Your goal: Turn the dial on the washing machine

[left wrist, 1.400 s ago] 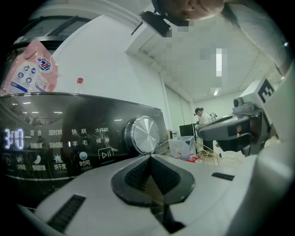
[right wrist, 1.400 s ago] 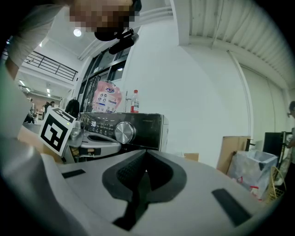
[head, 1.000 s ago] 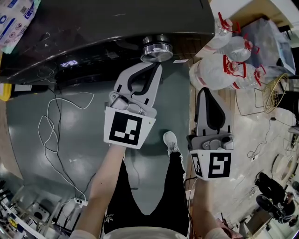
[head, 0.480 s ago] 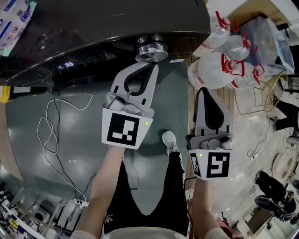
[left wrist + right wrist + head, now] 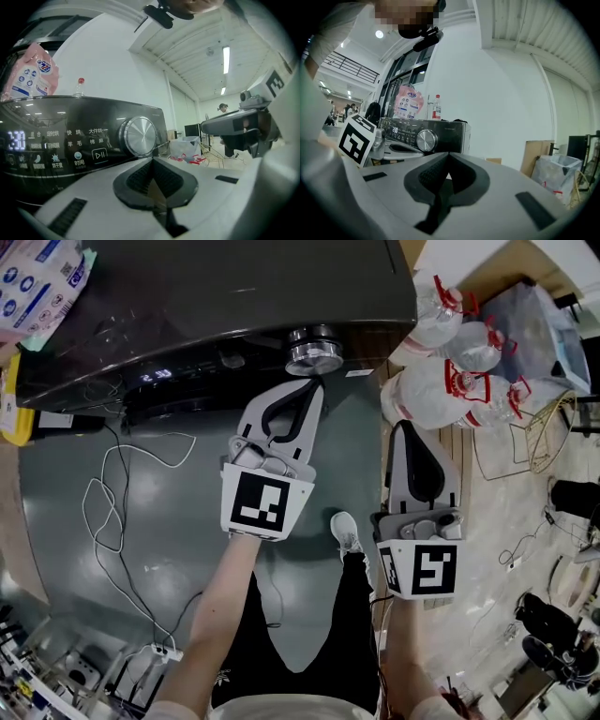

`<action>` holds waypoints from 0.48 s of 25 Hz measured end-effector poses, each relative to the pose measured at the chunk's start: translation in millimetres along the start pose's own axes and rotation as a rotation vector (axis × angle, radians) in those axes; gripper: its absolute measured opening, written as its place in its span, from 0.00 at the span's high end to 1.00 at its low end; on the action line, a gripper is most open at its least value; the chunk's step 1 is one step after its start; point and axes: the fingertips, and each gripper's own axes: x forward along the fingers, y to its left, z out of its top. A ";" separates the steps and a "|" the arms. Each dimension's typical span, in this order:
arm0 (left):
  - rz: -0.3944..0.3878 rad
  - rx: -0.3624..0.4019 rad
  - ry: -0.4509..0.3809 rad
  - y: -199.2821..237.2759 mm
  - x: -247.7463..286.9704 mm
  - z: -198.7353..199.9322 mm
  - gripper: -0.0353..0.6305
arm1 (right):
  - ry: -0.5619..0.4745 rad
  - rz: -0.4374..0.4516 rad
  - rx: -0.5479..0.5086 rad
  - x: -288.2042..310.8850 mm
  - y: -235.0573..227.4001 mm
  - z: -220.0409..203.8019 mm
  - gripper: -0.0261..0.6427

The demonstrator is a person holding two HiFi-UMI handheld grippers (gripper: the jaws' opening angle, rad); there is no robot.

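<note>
The dark washing machine fills the top of the head view. Its round silver dial sticks out from the lit control panel. My left gripper points at the dial from just below, jaws shut and empty, the tips a short way off the knob. In the left gripper view the dial sits close ahead, just above the closed tips. My right gripper hangs lower right, shut on nothing, well away from the machine. From the right gripper view the dial looks small and distant.
A pink detergent pouch lies on the machine's top. Clear plastic jugs with red caps crowd the floor at the right. A white cable loops over the grey floor at left. My shoe shows between the grippers.
The view has shifted a little, with the dial and left gripper now slightly right and lower in frame. The left tips stay just below the dial. The right gripper has barely moved.
</note>
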 end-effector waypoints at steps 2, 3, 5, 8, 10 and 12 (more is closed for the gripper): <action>0.008 -0.008 -0.008 -0.1 -6.9 5.9 0.95 | -0.010 0.007 0.000 0.1 3.5 9.4 0.96; 0.012 -0.009 -0.013 0.4 -11.5 10.4 0.95 | -0.016 0.014 -0.002 -0.3 6.1 15.4 0.96; 0.026 -0.009 -0.027 3.4 -21.4 23.6 0.95 | -0.029 0.030 -0.014 -1.6 11.5 29.0 0.96; 0.050 -0.014 -0.061 12.1 -35.8 54.5 0.95 | -0.050 0.035 -0.039 -3.8 12.5 52.8 0.96; 0.064 -0.026 -0.089 18.1 -49.0 79.1 0.95 | -0.061 0.022 -0.040 -7.1 11.0 71.0 0.96; 0.078 -0.054 -0.115 24.4 -66.5 103.4 0.95 | -0.067 0.009 -0.036 -12.1 11.7 91.0 0.96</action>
